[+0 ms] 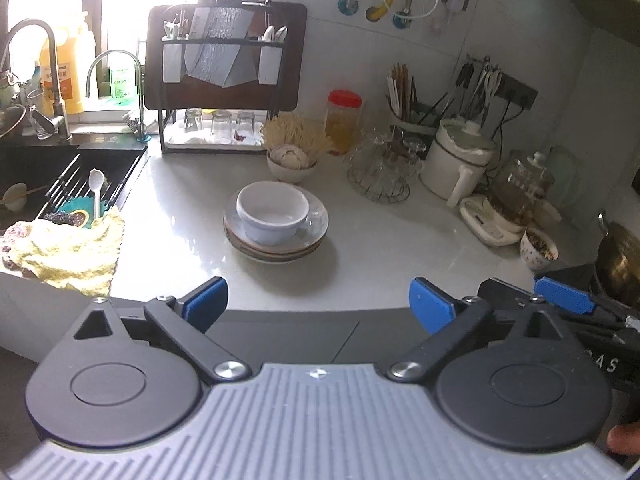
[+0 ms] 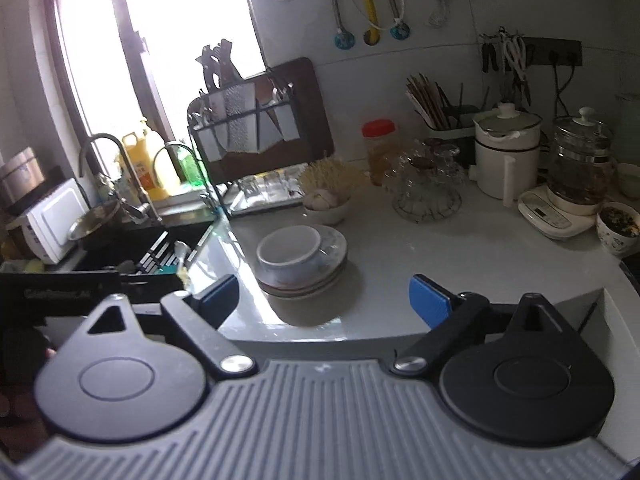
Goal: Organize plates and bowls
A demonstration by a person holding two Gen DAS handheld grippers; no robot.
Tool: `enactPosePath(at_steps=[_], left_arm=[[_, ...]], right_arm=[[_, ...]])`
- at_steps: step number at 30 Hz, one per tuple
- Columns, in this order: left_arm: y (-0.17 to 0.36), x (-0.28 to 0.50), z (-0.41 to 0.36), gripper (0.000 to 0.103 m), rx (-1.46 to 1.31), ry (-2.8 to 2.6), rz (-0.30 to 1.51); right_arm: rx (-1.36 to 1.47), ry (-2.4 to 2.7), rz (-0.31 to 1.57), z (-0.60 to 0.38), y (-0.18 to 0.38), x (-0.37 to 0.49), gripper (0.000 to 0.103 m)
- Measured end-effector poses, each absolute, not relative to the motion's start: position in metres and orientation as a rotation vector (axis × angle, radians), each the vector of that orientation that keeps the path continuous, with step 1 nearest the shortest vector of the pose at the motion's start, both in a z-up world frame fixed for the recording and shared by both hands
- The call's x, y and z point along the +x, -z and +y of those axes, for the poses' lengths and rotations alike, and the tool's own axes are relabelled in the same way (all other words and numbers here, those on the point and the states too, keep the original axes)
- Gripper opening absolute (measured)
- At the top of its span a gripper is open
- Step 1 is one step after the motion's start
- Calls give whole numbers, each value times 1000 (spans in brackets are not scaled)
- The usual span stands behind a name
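Cloth (image 1: 64, 252), yellow and crumpled, lies at nine o'clock beside the sink (image 1: 60, 176); right of it, near mid-bench (image 1: 400, 248), a white bowl (image 1: 272, 212) sits upright on a short stack of plates (image 1: 276, 236). Left hand-held gripper (image 1: 318, 300) hangs over the near bench edge with its blue pads (image 1: 206, 302) spread wide and nothing between them; the stack is at twelve o'clock from it, well apart. Right hand-held gripper (image 2: 324, 300) is likewise wide apart and empty, the bowl (image 2: 290, 254) and plates (image 2: 304, 276) at about eleven o'clock from it. Further right stand a wire basket of glasses (image 1: 380, 168), a white pot (image 1: 460, 160) and a glass kettle (image 1: 520, 188). The step in hand looks like the approach for a two-sided pickup. To do it well, I would bring each gripper in low from its own side, straddle the plate rims at nine and three o'clock, and close on the whole stack together so the bowl rides level. Lifting one side first could tip the bowl; coming in too high could knock it off.
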State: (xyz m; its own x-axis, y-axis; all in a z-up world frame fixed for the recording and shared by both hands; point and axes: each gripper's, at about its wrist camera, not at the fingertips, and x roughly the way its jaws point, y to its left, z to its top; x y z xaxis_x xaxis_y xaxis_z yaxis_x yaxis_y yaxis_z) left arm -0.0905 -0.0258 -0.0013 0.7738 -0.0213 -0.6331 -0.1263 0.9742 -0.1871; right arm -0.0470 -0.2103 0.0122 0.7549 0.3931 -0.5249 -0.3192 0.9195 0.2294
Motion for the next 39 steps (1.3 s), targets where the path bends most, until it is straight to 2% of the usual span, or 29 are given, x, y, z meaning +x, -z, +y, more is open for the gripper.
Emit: enactPosePath(at_steps=[9, 39], left_arm=[[21, -99, -32, 99, -218, -55, 744], [22, -107, -37, 99, -222, -61, 750]], right_arm=[[149, -386, 610, -217, -2, -61, 93], [149, -384, 611, -216, -4, -66, 94]])
